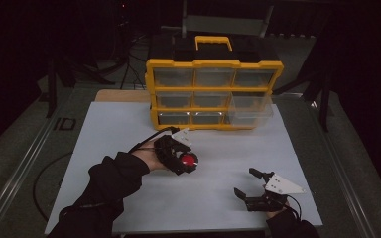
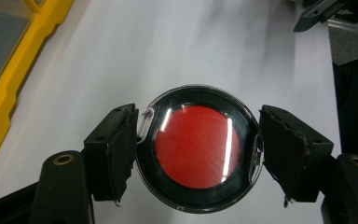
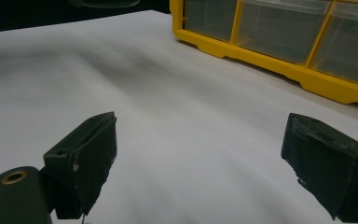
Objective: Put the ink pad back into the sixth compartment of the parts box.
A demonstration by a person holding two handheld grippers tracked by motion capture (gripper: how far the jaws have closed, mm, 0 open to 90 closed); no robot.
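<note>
The left gripper point(image 2: 198, 149) pinches a round red-centred disc in a clear case point(image 2: 196, 147); the right gripper point(image 3: 200, 168) rests spread, empty, near the yellow clear-drawered organiser point(image 1: 213, 94); no writing is legible.

Black handheld grippers, dark long sleeves

The left gripper point(image 1: 180, 153) and right gripper point(image 1: 258, 191) are black, each topped by a grey three-cornered plate marked with small dark dots, and each trailing a thin black cable. Their jaws are blocky and matte black, with worn, ragged pad edges; a brass-coloured screw eyelet sits at the base of each finger. The person wears black long sleeves, creased at the forearm and snug at the cuffs.
</note>
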